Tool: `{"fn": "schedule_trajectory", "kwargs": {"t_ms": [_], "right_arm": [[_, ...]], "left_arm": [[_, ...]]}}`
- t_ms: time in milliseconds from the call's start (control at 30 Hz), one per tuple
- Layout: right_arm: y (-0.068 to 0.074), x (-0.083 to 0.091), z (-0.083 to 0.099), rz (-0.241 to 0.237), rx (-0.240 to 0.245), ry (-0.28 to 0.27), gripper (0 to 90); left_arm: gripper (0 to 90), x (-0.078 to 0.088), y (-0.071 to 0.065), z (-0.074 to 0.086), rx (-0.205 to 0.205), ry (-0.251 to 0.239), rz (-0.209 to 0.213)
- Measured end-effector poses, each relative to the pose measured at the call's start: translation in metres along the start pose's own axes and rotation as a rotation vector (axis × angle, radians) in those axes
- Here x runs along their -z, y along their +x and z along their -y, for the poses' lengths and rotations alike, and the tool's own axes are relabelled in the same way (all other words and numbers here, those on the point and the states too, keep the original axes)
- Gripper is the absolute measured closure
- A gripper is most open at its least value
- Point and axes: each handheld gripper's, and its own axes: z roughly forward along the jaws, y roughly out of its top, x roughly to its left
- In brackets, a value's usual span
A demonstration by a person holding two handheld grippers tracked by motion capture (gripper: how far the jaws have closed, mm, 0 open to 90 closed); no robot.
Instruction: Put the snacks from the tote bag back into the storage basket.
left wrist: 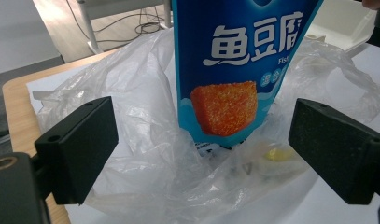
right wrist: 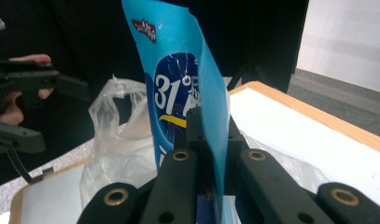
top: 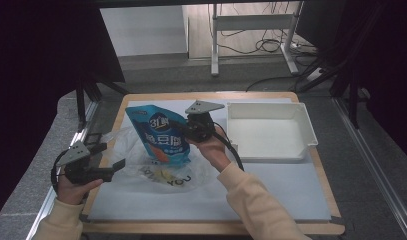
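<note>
Pouch [top: 162,137] looks light, floppy and slick, so right gripper [top: 190,131] pinching its edge seems sensible while left gripper [top: 111,160] gapes empty.

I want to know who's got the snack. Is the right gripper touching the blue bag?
Touching. In the right gripper view, the right gripper has its black jaws shut on the edge of the blue bag, pinching it between them.
</note>
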Motion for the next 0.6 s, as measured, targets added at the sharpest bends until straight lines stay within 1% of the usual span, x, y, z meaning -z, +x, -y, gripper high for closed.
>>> {"fn": "schedule_trajectory", "kwargs": {"t_ms": [133, 200, 367, 467, 600], "right_arm": [[0.004, -0.002, -0.001, -0.003, -0.013, -0.020, 87.5], [0.006, -0.003, -0.002, -0.003, -0.013, -0.030, 87.6], [0.010, -0.004, -0.007, -0.007, -0.022, -0.058, 87.6], [0.013, -0.004, -0.011, -0.014, -0.014, -0.069, 87.8], [0.016, 0.001, -0.020, -0.023, -0.008, -0.098, 88.0]], "left_arm": [[8.5, 0.000, 0.001, 0.000, 0.005, 0.001, 0.001], [8.5, 0.000, 0.001, 0.000, 0.014, -0.003, 0.010], [8.5, 0.000, 0.000, -0.001, 0.015, -0.005, 0.015], [8.5, -0.001, 0.001, 0.001, 0.017, 0.001, 0.013], [8.5, -0.002, 0.002, 0.001, 0.016, 0.008, 0.014]]}}
